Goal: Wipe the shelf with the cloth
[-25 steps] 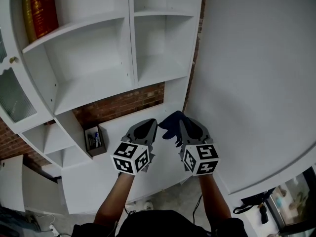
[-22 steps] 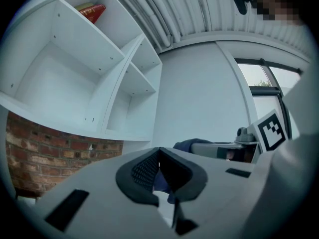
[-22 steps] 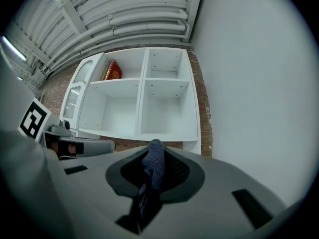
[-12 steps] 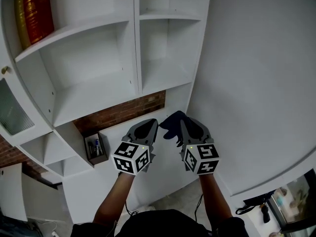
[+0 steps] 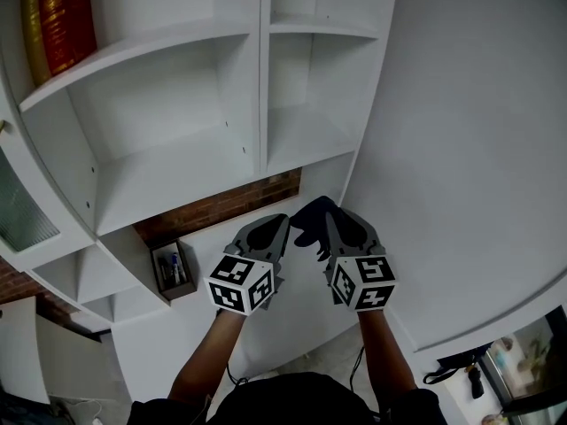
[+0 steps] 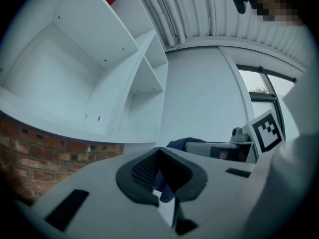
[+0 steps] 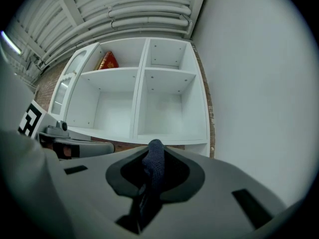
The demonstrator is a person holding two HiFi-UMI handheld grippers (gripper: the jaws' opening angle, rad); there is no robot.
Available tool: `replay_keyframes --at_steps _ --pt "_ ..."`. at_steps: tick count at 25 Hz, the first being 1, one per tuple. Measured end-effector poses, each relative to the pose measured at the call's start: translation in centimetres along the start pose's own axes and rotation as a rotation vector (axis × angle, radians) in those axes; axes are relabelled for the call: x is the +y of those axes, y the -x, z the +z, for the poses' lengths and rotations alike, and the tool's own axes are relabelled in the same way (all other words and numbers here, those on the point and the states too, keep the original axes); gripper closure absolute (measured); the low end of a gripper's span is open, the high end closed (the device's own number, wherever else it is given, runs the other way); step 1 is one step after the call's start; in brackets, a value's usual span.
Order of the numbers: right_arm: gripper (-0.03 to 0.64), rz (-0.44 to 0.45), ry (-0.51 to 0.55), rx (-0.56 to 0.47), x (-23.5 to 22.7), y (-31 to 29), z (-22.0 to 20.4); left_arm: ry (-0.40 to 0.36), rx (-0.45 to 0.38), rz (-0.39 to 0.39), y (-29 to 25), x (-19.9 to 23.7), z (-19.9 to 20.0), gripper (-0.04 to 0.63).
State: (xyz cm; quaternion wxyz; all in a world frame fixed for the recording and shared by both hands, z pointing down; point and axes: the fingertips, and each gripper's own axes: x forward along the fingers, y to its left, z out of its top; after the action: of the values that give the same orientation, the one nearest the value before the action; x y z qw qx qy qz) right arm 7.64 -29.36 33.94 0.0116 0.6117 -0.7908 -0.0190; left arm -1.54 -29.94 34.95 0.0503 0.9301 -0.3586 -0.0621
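Note:
A white shelf unit (image 5: 177,171) with open compartments fills the upper left of the head view and stands straight ahead in the right gripper view (image 7: 149,133). A dark blue cloth (image 5: 308,220) sticks out of my right gripper (image 5: 328,215), which is shut on it; the cloth (image 7: 153,163) pokes up between the jaws. My left gripper (image 5: 276,223) is just left of it, its jaw tips together (image 6: 159,151) with nothing clearly held. Both hang in front of the unit, below its lowest open compartments. The cloth (image 6: 182,143) also shows beside the right gripper (image 6: 224,151) in the left gripper view.
A red and a yellow object (image 5: 62,16) stand on the top left shelf. A brick wall strip (image 5: 221,204) runs under the compartments. A small box with pens (image 5: 173,268) sits lower left. A plain white wall (image 5: 461,149) is on the right.
The shelf unit has slid right and down in the head view. Both grippers keep their places side by side, rising slightly, the cloth still in the right one.

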Motion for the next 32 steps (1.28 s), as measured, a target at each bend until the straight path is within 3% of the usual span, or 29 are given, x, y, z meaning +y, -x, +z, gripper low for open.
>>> replay_keyframes --at_steps 17,32 --pt "0.551 0.009 0.023 -0.014 -0.1 -2.0 0.8 0.006 -0.019 0.02 -0.4 1.9 0.4 0.58" --pt "0.551 0.085 0.145 -0.036 -2.8 -7.0 3.9 0.005 -0.029 0.071 -3.9 2.6 0.4 0.58"
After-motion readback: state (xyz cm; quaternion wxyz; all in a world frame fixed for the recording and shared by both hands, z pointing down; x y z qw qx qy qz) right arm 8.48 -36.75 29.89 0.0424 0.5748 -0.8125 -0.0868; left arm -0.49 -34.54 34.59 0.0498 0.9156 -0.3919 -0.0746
